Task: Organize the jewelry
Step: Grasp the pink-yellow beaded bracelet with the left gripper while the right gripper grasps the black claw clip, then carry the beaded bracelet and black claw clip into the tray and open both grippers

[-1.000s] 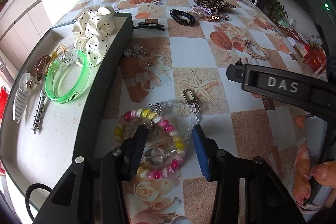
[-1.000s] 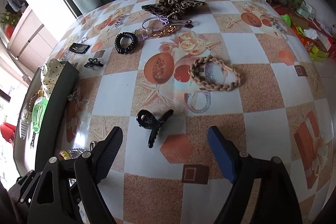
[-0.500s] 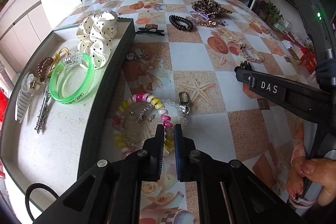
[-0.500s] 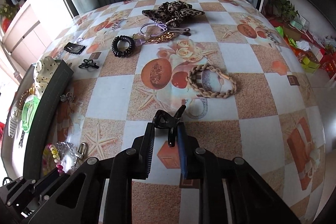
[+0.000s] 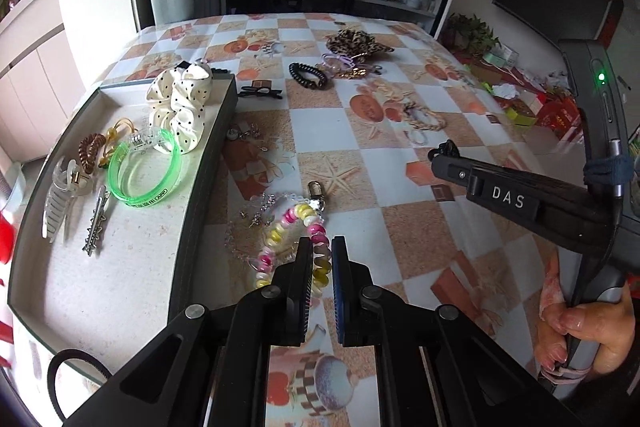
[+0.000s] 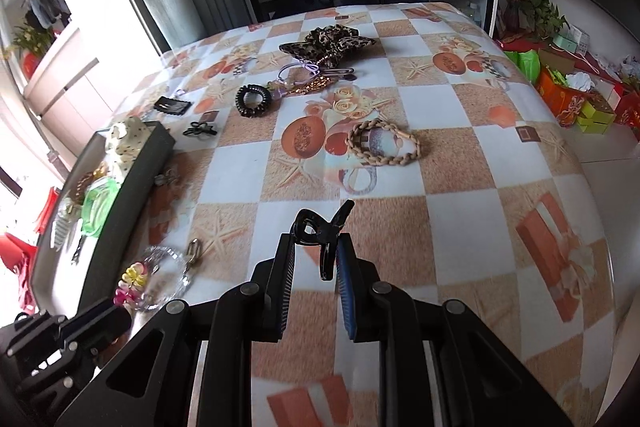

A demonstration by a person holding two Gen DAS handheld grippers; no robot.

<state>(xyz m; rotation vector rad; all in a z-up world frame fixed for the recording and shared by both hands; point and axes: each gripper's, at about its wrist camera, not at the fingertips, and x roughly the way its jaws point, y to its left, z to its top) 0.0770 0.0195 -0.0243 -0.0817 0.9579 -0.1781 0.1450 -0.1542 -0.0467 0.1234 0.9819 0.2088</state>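
Note:
My left gripper (image 5: 322,247) is shut on a pink, yellow and white beaded bracelet (image 5: 280,233) with a brass clasp (image 5: 316,190), lifted a little over the table beside the dark tray (image 5: 208,163). My right gripper (image 6: 316,247) is shut on a black claw hair clip (image 6: 322,233) and holds it above the checked tablecloth. The tray holds a green bangle (image 5: 144,171), a polka-dot scrunchie (image 5: 180,103), a clear claw clip (image 5: 60,199) and a silver barrette (image 5: 96,219). The bracelet also shows in the right wrist view (image 6: 132,279).
On the table lie a black coil hair tie (image 6: 254,101), a leopard scrunchie (image 6: 328,43), a braided tan band (image 6: 384,143), a black bow clip (image 6: 200,131), a square black clip (image 6: 172,105) and small earrings (image 5: 244,135). Gift boxes (image 6: 576,99) sit off the right edge.
Both grippers closed from open: the left on the beaded bracelet, the right on the black claw clip. Both have since risen off the table with their items.

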